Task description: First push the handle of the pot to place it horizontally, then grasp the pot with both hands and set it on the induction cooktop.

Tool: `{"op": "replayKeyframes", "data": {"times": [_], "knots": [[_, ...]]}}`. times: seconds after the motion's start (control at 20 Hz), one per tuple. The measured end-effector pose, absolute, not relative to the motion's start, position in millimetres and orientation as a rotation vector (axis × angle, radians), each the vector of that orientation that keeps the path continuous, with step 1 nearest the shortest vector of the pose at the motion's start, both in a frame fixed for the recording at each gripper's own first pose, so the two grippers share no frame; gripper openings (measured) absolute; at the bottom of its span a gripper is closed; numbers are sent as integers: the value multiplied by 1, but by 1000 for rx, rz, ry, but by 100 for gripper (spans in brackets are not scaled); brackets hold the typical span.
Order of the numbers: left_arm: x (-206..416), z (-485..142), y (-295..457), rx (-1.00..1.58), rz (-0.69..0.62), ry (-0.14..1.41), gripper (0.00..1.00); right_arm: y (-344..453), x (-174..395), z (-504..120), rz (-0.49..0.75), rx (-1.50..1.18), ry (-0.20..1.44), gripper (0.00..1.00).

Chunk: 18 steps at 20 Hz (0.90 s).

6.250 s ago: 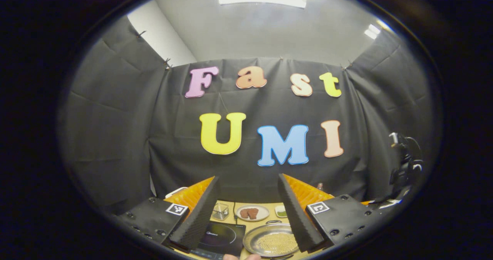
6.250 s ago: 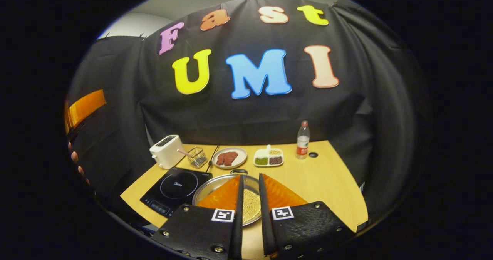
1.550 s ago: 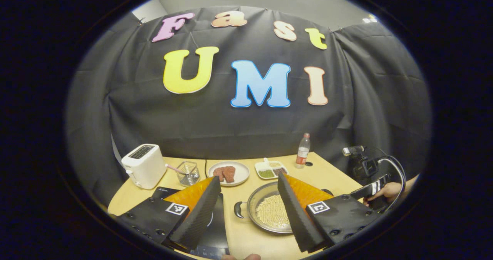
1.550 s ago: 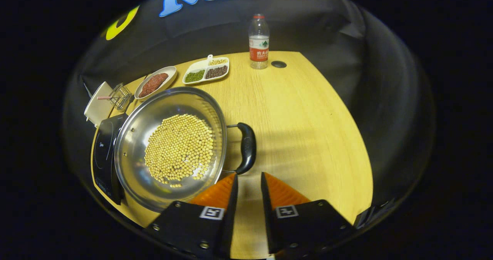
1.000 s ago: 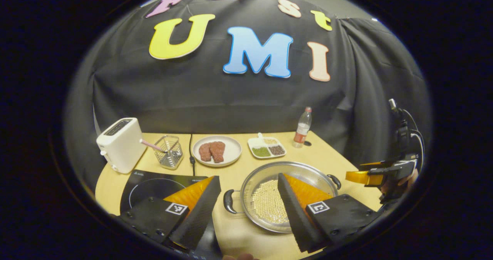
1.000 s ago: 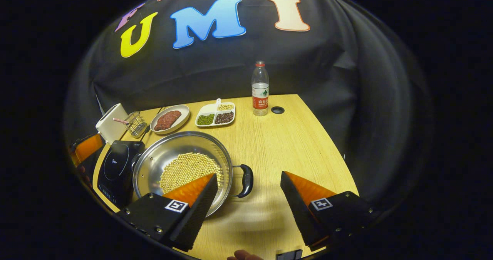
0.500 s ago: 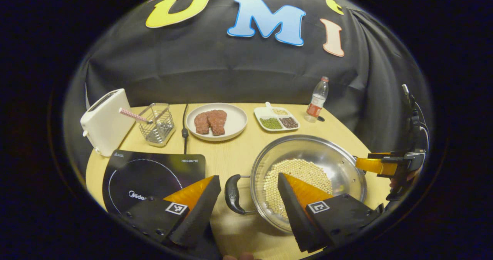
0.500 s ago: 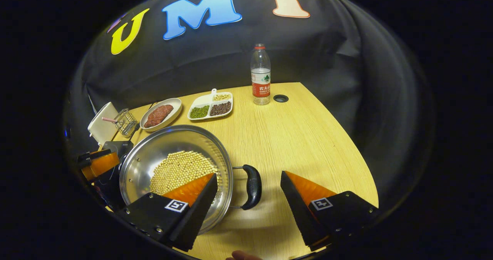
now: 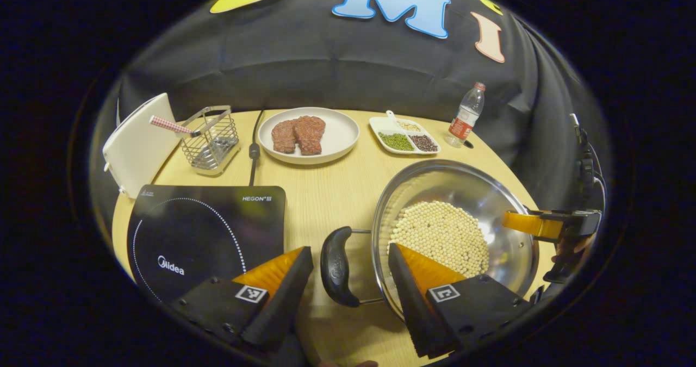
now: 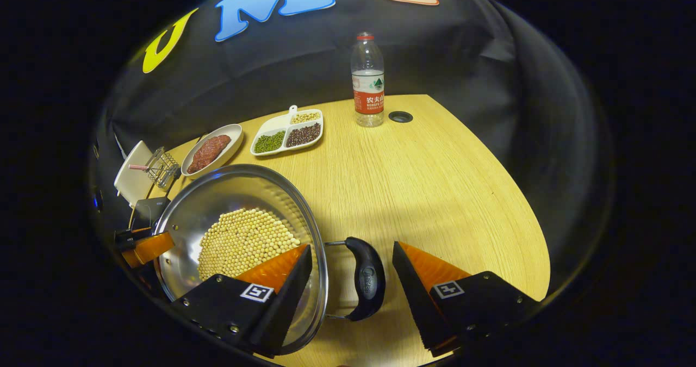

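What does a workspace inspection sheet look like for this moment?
Surface: pale wooden table, with a round grommet hole.
Job's things: round steel pot holding pale beans, off the black induction cooktop; black left handle, black right handle.
Clutter: white toaster, wire basket, white plate of meat, divided white dish, clear water bottle.
Grippers: left tool open astride the left handle; right tool open astride the right handle.
Cables: black cord behind the cooktop.
Surroundings: black cloth wall.
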<state>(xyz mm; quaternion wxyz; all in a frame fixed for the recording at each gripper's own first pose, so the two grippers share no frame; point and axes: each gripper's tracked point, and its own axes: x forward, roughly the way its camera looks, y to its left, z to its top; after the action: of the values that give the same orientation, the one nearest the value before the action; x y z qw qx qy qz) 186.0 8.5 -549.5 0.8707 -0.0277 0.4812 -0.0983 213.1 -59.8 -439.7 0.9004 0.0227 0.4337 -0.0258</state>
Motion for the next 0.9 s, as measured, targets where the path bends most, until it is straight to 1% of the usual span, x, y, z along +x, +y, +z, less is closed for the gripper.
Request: {"op": "replayKeyframes", "data": {"times": [0.05,0.1,0.15,0.2,0.25,0.3,0.45,0.5,0.55,0.6,0.65,0.9], "knots": [[187,-550,10,-56,-204,1008,90,-60,212,-444,-54,41,907,91],[187,-552,12,-54,-196,1013,87,-61,212,-447,-54,38,918,89],[186,-555,9,-70,-199,1021,84,-60,211,-449,-51,45,928,83],[185,-554,4,-85,-206,1024,81,-57,211,-450,-47,66,932,83],[186,-556,5,-69,-204,1027,78,-55,211,-453,-46,69,943,74],[185,-555,6,-50,-209,1030,68,-56,209,-452,-44,76,944,70],[184,-556,4,-61,-208,1052,70,-54,207,-453,-44,117,968,66],[183,-556,5,-71,-207,1067,62,-54,206,-450,-37,133,974,62],[183,-556,6,-71,-209,1078,67,-51,208,-457,-37,148,978,59],[184,-553,7,-70,-214,1089,61,-52,207,-453,-29,141,987,57],[185,-556,5,-56,-217,1090,57,-53,205,-452,-27,134,983,57],[178,-555,6,-41,-204,1105,57,-50,204,-449,-24,123,993,57]]}}
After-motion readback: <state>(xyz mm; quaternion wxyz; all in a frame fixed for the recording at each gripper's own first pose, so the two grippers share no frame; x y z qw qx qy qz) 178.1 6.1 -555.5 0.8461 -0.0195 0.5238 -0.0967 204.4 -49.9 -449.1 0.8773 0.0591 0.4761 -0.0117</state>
